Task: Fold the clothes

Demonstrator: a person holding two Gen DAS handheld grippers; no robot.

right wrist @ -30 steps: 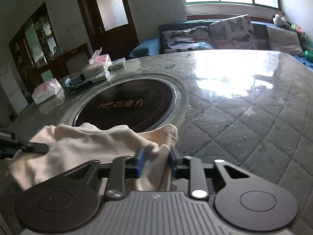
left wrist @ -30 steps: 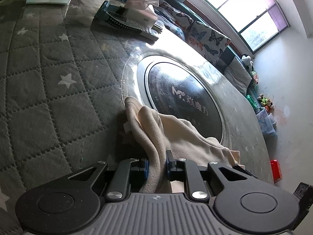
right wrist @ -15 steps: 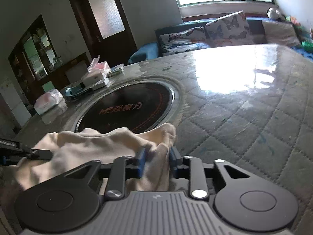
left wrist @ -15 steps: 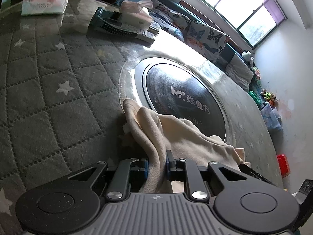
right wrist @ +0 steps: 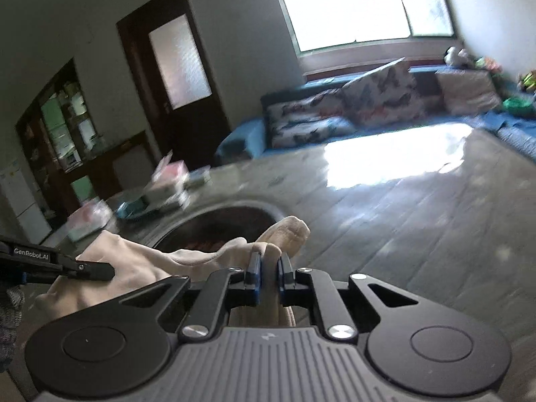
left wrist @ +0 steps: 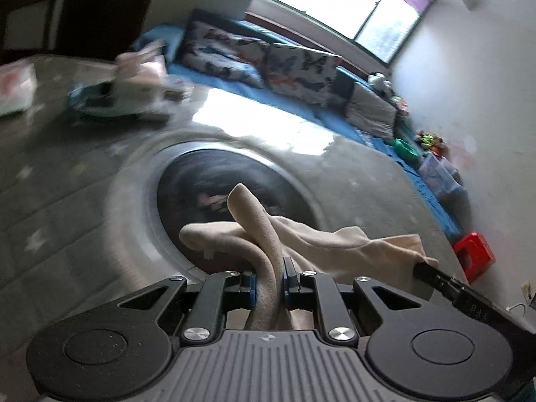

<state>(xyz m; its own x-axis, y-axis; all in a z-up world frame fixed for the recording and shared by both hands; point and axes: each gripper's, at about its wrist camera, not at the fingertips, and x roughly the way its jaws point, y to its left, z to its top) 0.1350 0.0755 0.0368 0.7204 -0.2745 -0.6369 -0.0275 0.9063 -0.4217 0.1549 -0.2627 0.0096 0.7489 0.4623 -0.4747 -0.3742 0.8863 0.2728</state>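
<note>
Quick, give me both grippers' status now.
Left gripper: closed on the beige garment.
Right gripper: closed on the same garment.

butterfly cushions (left wrist: 298,67) line the sofa (right wrist: 241,140) (blue) beneath a window (right wrist: 361,3).

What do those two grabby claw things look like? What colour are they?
Both are black. The left gripper and right gripper each have blue pads on thin fingers, silver screws, round discs and a ribbed grey body. One carries white lettering, "GenRobot.AI".
</note>
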